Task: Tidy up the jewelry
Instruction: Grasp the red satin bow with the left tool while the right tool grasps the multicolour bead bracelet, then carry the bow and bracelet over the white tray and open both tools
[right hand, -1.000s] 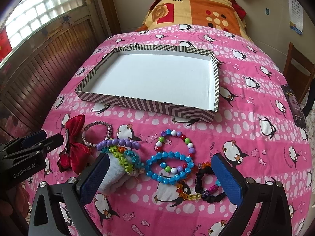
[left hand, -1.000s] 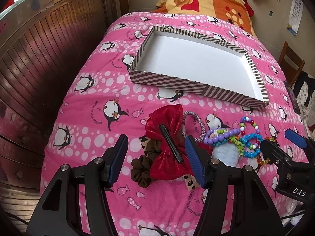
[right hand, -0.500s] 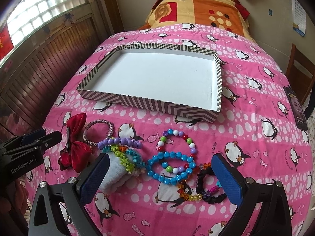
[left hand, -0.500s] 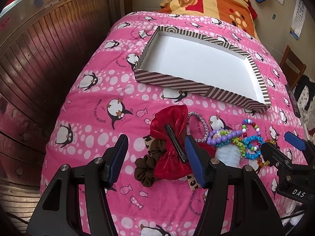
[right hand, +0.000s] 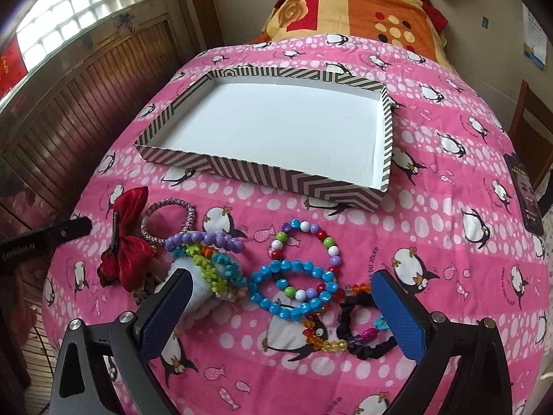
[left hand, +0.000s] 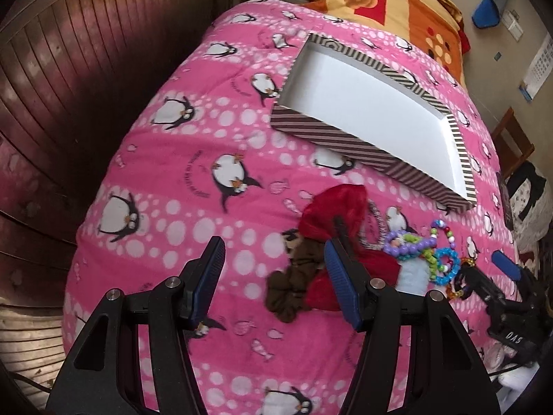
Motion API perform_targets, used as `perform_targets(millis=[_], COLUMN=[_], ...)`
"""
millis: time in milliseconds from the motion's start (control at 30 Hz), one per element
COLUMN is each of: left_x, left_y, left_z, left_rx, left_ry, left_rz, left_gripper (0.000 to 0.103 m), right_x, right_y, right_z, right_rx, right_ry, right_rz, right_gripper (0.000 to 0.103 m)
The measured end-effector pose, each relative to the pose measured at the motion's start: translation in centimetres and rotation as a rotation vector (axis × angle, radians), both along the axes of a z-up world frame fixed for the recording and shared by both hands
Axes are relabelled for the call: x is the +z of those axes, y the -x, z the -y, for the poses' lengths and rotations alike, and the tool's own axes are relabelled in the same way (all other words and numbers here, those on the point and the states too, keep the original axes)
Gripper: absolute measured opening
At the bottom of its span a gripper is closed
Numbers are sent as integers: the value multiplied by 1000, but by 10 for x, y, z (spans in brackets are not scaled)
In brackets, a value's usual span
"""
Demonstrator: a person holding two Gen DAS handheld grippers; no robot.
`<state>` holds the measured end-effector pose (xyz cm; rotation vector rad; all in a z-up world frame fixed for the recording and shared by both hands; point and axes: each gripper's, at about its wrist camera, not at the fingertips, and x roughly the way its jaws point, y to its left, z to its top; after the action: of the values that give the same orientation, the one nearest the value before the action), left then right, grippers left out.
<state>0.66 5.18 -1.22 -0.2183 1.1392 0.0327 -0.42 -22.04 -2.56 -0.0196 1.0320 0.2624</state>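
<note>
Both grippers hover with fingers spread wide and nothing between them. The left gripper [left hand: 273,276] hangs over bare pink blanket [left hand: 193,159], its right finger [left hand: 340,287] just in front of the red bow [left hand: 331,207] and beside the brown scrunchie [left hand: 290,287]. The right gripper [right hand: 281,309] frames the blue bracelet [right hand: 293,287], which overlaps the mixed-bead bracelet [right hand: 306,242] above it; the black scrunchie [right hand: 363,328] with amber beads lies by its right finger [right hand: 397,311], and its left finger [right hand: 166,307] covers part of the white roll [right hand: 204,287] that carries the purple bracelet [right hand: 204,240] and green and teal bands. The braided ring [right hand: 169,221] lies touching the bow, which has a dark clip [right hand: 115,231] across it. All these lie in a loose cluster on the near part of the bed, outside the tray [right hand: 262,169], which sits farther up the blanket with striped walls and a white floor. A phone [right hand: 525,193] lies at the blanket's right edge, and a patterned pillow [right hand: 349,3] sits at the head
</note>
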Motion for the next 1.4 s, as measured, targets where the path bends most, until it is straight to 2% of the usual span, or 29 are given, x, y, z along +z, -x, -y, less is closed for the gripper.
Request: perform_targets(millis=[200,333,433,600,633,700,733,767,867,933,1033,1200,1300,1367,1400], left_x=[-2,-2,-7,-17,-19,-24,-26,-27,-25,-22,-12,8,19,25,28], left_y=[-6,-11,-18,-32,-34,-38,-39,-40,-40,-42,-44,-45,-44,-45,-45], left_z=[3,21,32,47,48,51,53,54,55,53,46,34,30,30,31], left_rx=[-36,-71,-104,-151,-158,-169,-174,-182,-195,-199,-191,-174,-166,-162,-160], left_ry=[131,155,155,143,143,136,129,118,131,150,180,202,186,172,170], left_rz=[-29,-34,-34,-50,-49,-58,-60,-56,-37,-30,-9,26,56,72,76], left_gripper=[60,60,60,59,56,39,23,17,14,13,12,12,12,12,12], right_x=[4,4,3,1,1,0,-1,-2,-5,-7,-13,-42,-57,-57,-57], right_y=[-5,-8,-9,-6,-5,-4,-3,-3,-10,-19,-36,-61,-69,-71,-73], right_z=[12,20,26,31,30,28,28,27,32,37,37,29,26,26,27], right_rx=[7,14,17,34,40,53,61,65,60,46,62,122,144,145,142], right_ry=[-16,-25,-33,-63,-65,-66,-69,-69,-76,-83,-56,-4,8,13,10], right_rz=[5,-9,-21,-41,-41,-42,-43,-42,-44,-43,-42,-119,-151,-129,-125], right_gripper=[98,92,83,76,76,73,69,65,54,51,40,29,23,9,8])
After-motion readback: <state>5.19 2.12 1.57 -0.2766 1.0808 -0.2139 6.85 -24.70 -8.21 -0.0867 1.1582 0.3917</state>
